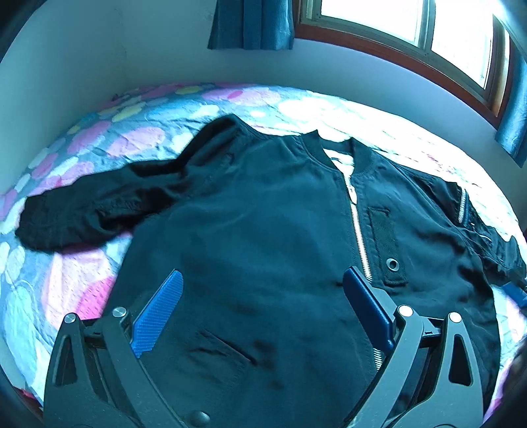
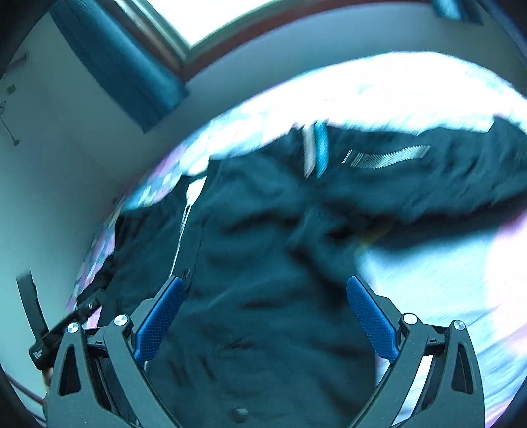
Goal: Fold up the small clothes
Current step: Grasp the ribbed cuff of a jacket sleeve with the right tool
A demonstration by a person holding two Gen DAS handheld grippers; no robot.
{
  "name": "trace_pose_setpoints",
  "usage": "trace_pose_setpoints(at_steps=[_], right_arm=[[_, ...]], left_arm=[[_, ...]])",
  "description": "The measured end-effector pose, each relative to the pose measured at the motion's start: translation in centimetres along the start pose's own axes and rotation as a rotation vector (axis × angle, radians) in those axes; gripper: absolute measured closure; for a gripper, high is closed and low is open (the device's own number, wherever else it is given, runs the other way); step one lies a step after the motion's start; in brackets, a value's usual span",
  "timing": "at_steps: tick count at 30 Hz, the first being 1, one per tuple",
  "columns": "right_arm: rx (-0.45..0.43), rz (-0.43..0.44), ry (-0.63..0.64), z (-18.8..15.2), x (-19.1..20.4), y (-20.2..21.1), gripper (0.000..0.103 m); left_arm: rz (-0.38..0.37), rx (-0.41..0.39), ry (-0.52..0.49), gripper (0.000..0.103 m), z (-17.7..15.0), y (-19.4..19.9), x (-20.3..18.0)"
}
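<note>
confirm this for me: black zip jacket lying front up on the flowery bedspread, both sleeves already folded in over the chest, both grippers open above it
Not quite. The jacket has both sleeves spread out to the sides on the bedspread, not folded in; the left wrist view shows this. The rest holds: front up, zip showing, left gripper and right gripper open above it.

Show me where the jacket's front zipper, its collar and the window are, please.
front zipper point(image 1: 358, 235): left wrist view, on the silver teeth at mid-chest.
collar point(image 1: 315, 146): left wrist view, on the ribbed band left of the neck opening.
window point(image 1: 372, 19): left wrist view, on the bright pane.
</note>
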State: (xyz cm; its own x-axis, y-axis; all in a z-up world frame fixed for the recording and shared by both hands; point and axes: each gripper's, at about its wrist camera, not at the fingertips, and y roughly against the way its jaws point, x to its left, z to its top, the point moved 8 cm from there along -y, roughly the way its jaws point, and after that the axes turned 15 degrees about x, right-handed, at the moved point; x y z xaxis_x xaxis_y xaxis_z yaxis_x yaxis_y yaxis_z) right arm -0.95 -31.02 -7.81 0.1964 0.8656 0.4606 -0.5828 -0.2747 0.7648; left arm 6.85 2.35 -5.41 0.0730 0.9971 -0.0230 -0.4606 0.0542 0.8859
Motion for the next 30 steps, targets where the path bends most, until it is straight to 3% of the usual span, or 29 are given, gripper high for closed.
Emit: trace_pose_setpoints(at_steps=[3,5,11,13,18,21,26,30], right_arm=[[-0.104,-0.081,-0.070,2.4,-4.7,4.3,0.005],[-0.153,-0.121,-0.181,3.9,-10.0,7.2,0.005],[-0.271,-0.012,-0.614,3.5,-26.2,12.1,0.005],[-0.267,0.046,-0.689,3.0,-28.7,11.6,0.005],[-0.228,0.214,-0.783,2.9,-30.2,8.1,0.005],[-0.272,0.212,-0.765,4.1,-29.7,8.1,0.005],[-0.367,0.276,-0.871,4.9,-31.8,9.2,0.005],[-0.430,0.229,-0.905,5.1,-34.7,10.8,0.005]], left_arm=[[0.015,-0.008,0.018,0.005,0.5,-0.1,1.2],[0.014,0.002,0.038,0.005,0.7,-0.6,1.9],[0.012,0.020,0.068,0.005,1.1,-2.1,2.9],[0.023,0.026,0.075,0.005,1.1,-2.6,3.2],[0.024,0.077,0.099,0.005,0.7,-4.5,3.7],[0.023,0.103,0.110,0.005,0.4,-5.3,4.0],[0.009,0.146,0.123,0.005,-0.2,-6.3,4.3],[-0.010,0.159,0.135,0.005,-0.3,-6.6,4.5]])
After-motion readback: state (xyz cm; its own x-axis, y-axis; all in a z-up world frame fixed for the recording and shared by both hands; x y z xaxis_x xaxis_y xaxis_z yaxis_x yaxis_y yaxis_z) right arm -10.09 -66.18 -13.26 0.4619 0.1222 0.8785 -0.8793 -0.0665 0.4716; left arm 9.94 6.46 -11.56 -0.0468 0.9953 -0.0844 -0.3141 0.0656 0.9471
